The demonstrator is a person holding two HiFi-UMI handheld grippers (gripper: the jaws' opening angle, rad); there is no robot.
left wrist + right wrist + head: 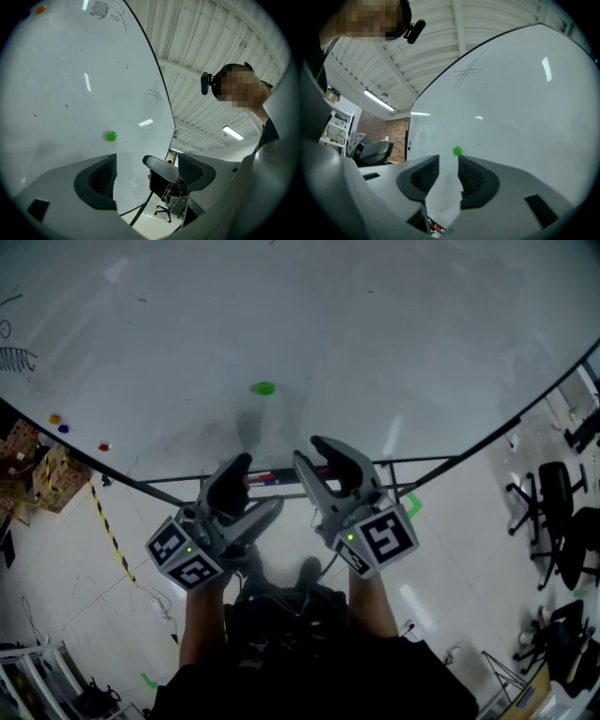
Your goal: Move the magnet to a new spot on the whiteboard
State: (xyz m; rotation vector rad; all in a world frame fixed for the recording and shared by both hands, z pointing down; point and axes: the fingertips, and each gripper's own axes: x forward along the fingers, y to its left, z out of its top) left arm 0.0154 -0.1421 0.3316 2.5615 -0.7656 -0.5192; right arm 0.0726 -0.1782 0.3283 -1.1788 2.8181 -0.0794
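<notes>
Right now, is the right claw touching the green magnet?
Apart. The head view shows a stretch of bare whiteboard between the right claw, open and empty, and the green magnet.

Black office chairs (555, 491) right; cardboard boxes (52, 474) left; striped floor tape (111, 532) near boxes.

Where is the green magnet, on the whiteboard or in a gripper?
On the whiteboard. The green magnet sits on its surface, ahead of the right gripper, whose jaws are apart with nothing between.

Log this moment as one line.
phase: pre-grasp | magnet: green, on whiteboard, untouched | left gripper: open, empty | right gripper: open, empty, lined up on magnet
</notes>
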